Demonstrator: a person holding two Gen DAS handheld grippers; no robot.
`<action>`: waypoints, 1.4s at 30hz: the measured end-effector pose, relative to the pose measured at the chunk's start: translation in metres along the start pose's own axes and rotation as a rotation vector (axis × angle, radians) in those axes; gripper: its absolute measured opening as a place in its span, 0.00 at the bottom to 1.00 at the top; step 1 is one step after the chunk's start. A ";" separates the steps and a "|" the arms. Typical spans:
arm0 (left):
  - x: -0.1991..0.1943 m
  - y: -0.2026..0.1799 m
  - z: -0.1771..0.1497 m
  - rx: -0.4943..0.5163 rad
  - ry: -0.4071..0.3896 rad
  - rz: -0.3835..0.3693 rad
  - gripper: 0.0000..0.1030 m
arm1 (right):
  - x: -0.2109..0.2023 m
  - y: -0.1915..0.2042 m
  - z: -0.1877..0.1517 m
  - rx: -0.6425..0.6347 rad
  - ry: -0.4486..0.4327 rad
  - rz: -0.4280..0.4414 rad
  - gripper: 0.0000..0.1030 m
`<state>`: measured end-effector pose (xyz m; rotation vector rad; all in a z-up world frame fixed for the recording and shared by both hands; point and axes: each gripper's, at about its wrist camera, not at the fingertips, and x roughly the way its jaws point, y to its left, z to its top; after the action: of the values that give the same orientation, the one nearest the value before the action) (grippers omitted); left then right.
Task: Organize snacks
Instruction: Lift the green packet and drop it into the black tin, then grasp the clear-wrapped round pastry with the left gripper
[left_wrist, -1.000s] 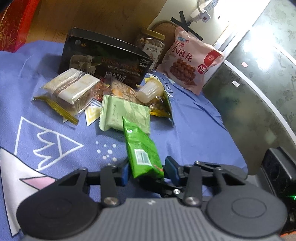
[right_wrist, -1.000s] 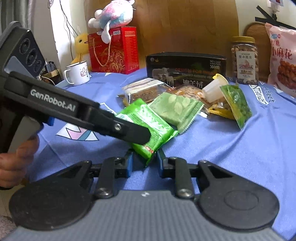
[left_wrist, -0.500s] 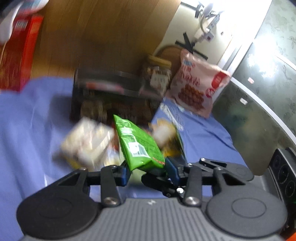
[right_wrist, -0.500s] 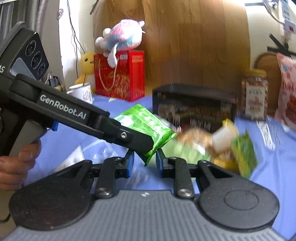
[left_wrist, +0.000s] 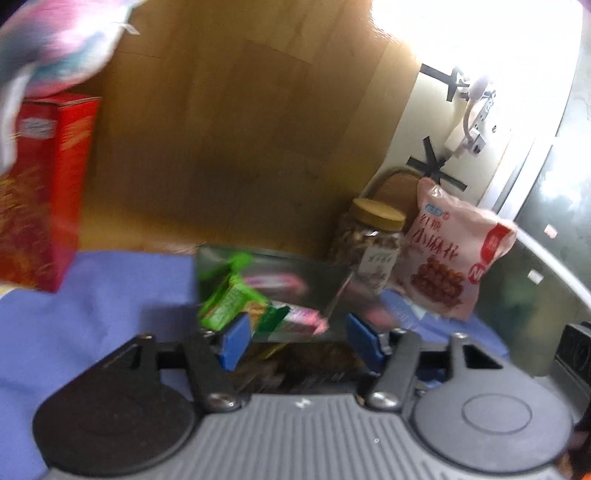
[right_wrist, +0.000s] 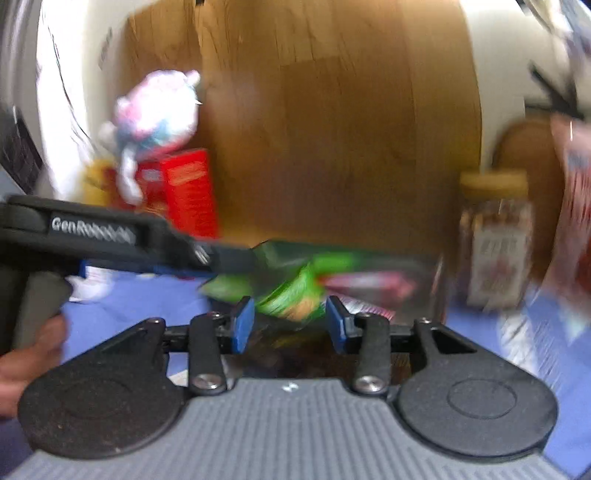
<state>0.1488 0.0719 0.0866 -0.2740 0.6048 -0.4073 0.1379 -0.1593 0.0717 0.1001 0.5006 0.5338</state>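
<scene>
The picture is blurred by motion. A green snack packet (left_wrist: 229, 302) hangs over the top of the black box (left_wrist: 295, 280). My left gripper (left_wrist: 299, 341) has its jaws opening; the packet lies by the left blue pad and the right pad stands well clear of it. In the right wrist view the same green packet (right_wrist: 291, 291) sits between the spread pads of my right gripper (right_wrist: 290, 325), whose jaws are also opening, with a gap on each side. The left gripper's finger (right_wrist: 147, 243) reaches in from the left to the packet.
A nut jar (left_wrist: 373, 243) and a pink snack bag (left_wrist: 454, 258) stand to the right of the box. A red gift box (left_wrist: 40, 192) with a plush toy (left_wrist: 55, 40) on it is at the far left. Blue cloth (left_wrist: 92, 295) covers the surface. A person's hand (right_wrist: 22, 369) holds the left gripper.
Both grippers lifted the green packet off the cloth and carried it toward the black box. Both pairs of jaws, shut on it before, have spread apart.
</scene>
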 end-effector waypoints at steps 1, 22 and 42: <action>-0.004 0.004 -0.009 0.007 0.017 0.015 0.63 | -0.008 -0.004 -0.010 0.036 0.015 0.041 0.45; -0.066 0.080 -0.108 -0.402 0.148 -0.004 0.56 | -0.011 0.068 -0.086 -0.063 0.293 0.346 0.57; -0.090 0.032 -0.089 -0.288 0.162 -0.074 0.74 | -0.072 0.088 -0.080 -0.130 0.165 0.387 0.15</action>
<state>0.0371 0.1294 0.0487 -0.5437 0.8158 -0.4164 0.0055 -0.1231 0.0522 0.0275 0.6094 0.9572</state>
